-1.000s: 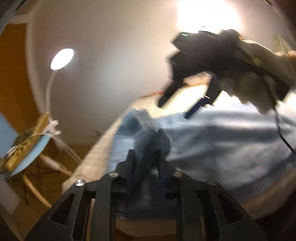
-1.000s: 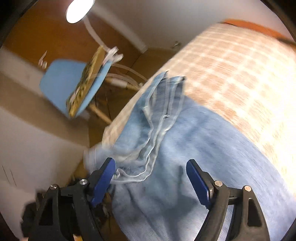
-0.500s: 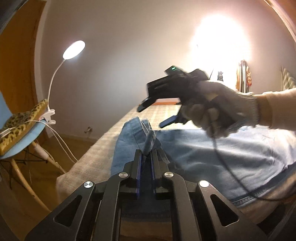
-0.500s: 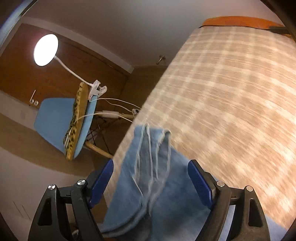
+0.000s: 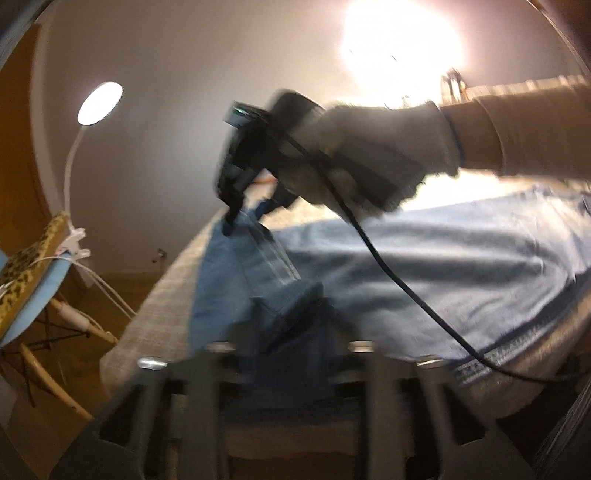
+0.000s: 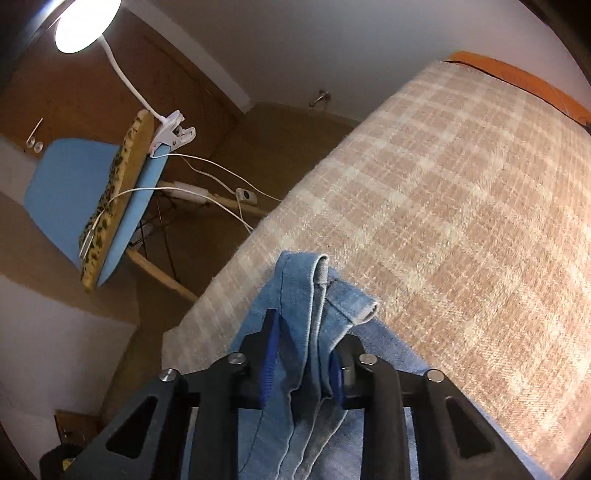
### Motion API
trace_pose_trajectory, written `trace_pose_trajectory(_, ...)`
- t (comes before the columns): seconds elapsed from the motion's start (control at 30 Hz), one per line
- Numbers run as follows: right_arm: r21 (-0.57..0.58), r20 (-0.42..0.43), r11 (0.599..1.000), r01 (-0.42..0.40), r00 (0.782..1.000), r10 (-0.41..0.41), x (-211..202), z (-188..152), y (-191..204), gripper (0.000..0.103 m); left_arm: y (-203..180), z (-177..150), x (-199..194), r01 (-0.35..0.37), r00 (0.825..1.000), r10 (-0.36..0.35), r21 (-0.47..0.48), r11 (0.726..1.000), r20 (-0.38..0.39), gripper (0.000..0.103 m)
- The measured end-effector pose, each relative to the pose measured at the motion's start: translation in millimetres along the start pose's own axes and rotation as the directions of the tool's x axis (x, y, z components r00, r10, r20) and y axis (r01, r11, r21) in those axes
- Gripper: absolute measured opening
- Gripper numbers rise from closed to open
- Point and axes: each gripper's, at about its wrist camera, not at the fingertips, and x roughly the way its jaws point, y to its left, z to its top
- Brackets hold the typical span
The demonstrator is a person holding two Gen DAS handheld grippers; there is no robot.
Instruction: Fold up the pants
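Denim gripped at both corners, first fold not yet made

Folding looks barely begun, as far as these views show. The pants (image 5: 424, 280) lie spread across the plaid blanket (image 6: 461, 184) on the bed, one broad sheet of light blue denim running from the near left edge off to the right, with no doubled layer that could be read as a finished fold. What seems done is the pick-up: both tools are at the left end of the garment, one at the far corner and one at the near corner. What is left is, I judge, the whole fold: carrying that end over the rest, laying it down and smoothing it.

The right gripper (image 6: 301, 373) has its blue pads (image 6: 267, 363) narrowed onto a bunched hem, with seam and stitched edge standing up between them. In the left wrist view it is at the far corner, held by a gloved hand (image 5: 369, 155), its cable trailing over the cloth.

The left gripper (image 5: 291, 332) is badly blurred; a dark ridge of denim rises between its fingers, which appear drawn close on it, though I would not swear to the grip.

The cloth looks soft and washed, gently rippled, with pale seams and a frayed grey hem end. It sits close to the bed's left edge, beyond which stand a blue chair (image 6: 66, 192) and a clip lamp (image 6: 86, 22).
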Motion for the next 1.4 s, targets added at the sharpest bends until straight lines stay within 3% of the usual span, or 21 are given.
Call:
trace_pose_trajectory(0.03,0.007,0.001,1.0,0.0,1.0,0.0,-1.0,1.3,-0.7,0.022,-4.7,-0.6,0.5,0.005,1.0,-0.005,0.019,1.0,-0.002,0.053)
trace_pose_trajectory(0.1,0.017,0.008,1.0,-0.004,1.0,0.004,-4.4,4.0,-3.8,0.022,-14.8,-1.8,4.2,0.017,1.0,-0.016,0.068,0.998,-0.022,0.053)
trace_pose_trajectory(0.2,0.023,0.013,1.0,-0.016,1.0,0.015,-7.3,7.3,-5.7,0.022,-23.6,-3.1,16.6,-0.019,0.998,0.027,0.141,0.99,-0.054,0.053)
trace_pose_trajectory(0.3,0.019,0.008,1.0,-0.02,1.0,0.02,-6.7,8.5,-5.4,0.021,-25.3,-1.1,25.0,-0.041,0.996,0.053,0.159,0.986,-0.074,0.053)
trace_pose_trajectory(0.4,0.027,-0.008,0.999,-0.036,0.999,0.037,-4.6,6.9,-10.1,0.029,-21.6,0.4,29.2,-0.014,0.995,0.03,0.165,0.986,-0.095,0.053)
trace_pose_trajectory(0.5,0.053,-0.015,0.997,-0.05,0.999,0.051,-1.1,7.1,-15.3,0.044,-13.9,0.5,32.6,0.025,0.994,-0.009,0.151,0.988,-0.106,0.053)
trace_pose_trajectory(0.6,0.066,-0.027,0.995,-0.07,0.997,0.072,3.8,6.0,-19.3,0.046,-1.8,2.0,35.1,0.066,0.991,-0.054,0.095,0.993,-0.123,0.039)
trace_pose_trajectory(0.7,0.039,-0.031,0.998,-0.049,0.998,0.051,8.0,4.8,-16.7,0.038,12.2,5.2,35.5,0.102,0.988,-0.098,0.031,0.994,-0.122,0.018)
trace_pose_trajectory(0.77,0.015,-0.028,0.999,-0.031,0.999,0.031,7.8,5.2,-13.4,0.022,23.4,10.2,29.9,0.122,0.987,-0.125,-0.035,0.992,-0.099,0.013)
trace_pose_trajectory(0.87,0.005,-0.002,0.999,-0.032,0.999,0.032,-1.5,5.8,-11.0,0.012,34.7,20.2,19.3,0.125,0.99,-0.131,-0.094,0.988,-0.059,0.011)
trace_pose_trajectory(1.03,0.002,0.035,1.0,-0.015,0.999,0.015,-28.9,11.9,-3.9,0.008,41.5,31.7,-6.1,0.166,0.986,-0.167,-0.173,0.971,0.008,0.01)
trace_pose_trajectory(1.2,-0.047,0.07,0.998,0.03,0.997,-0.026,-72.6,13.1,7.9,0.007,27.8,51.3,-30.6,0.227,0.974,-0.218,-0.175,0.958,0.067,0.01)
trace_pose_trajectory(1.4,-0.069,0.138,0.992,0.11,0.985,-0.1,-148.4,-5.3,4.1,0.007,-9.2,83.5,-51.3,0.342,0.936,-0.319,-0.159,0.926,0.149,0.009)
